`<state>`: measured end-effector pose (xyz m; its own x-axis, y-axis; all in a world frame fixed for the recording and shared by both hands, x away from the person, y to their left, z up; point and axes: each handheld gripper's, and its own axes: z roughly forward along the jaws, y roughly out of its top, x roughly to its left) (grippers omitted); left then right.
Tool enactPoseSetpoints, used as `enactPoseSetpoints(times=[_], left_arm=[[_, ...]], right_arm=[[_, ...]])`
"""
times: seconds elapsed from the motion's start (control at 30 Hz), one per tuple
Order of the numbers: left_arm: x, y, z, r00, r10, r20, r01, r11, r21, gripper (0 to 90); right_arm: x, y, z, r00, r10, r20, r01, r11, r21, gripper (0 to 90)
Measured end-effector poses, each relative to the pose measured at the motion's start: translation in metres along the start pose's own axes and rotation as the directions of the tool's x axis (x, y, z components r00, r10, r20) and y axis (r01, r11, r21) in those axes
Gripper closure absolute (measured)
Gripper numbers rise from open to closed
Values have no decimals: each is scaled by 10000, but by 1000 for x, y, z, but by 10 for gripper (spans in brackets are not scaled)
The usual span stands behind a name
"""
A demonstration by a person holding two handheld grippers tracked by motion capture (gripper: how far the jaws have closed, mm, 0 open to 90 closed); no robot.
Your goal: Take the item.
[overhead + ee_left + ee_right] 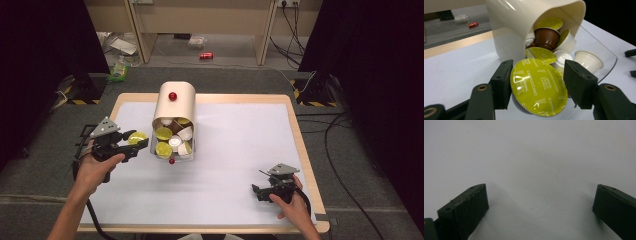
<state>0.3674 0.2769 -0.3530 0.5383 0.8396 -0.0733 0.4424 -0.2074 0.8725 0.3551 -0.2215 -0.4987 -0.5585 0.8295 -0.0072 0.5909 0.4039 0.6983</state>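
the yellow-lidded capsule [539, 86] sits clenched between the jaws of my left gripper [131, 144], its foil lid facing the gripper's camera, held just left of the open mouth of the cream dispenser [173, 102] that lies on its side on the white table [240, 150]; so one capsule is out and in my grasp, not yet set down anywhere; i judge the emptying has barely begun; inside the dispenser i still see several more: other yellow-lidded ones [541, 54], a brown capsule [547, 37] and white capsules [588, 60], crowded at the mouth behind its clear front; my right gripper [261, 190] rests near the table's right front corner, jaws spread wide with nothing between them, well apart from the dispenser.
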Motion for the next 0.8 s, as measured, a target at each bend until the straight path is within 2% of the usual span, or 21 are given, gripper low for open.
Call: enactPoseSetpoints(times=[0.23,0.33,0.4,0.8], left_arm=[[8,-8,2,9993,-134,-356,134,9999,5,420],[12,-12,2,9977,-132,-669,132,9999,-10,420],[14,-14,2,9974,-328,-648,323,9994,-79,420],[31,-32,10,9908,-851,-1056,855,9963,-5,420]], right_arm=[[0,0,0,10000,-13,5,13,10000,-2,5],[0,0,0,10000,-7,3,7,10000,1,5],[0,0,0,10000,-8,0,8,10000,-4,5],[0,0,0,10000,53,-4,-53,10000,-19,5]])
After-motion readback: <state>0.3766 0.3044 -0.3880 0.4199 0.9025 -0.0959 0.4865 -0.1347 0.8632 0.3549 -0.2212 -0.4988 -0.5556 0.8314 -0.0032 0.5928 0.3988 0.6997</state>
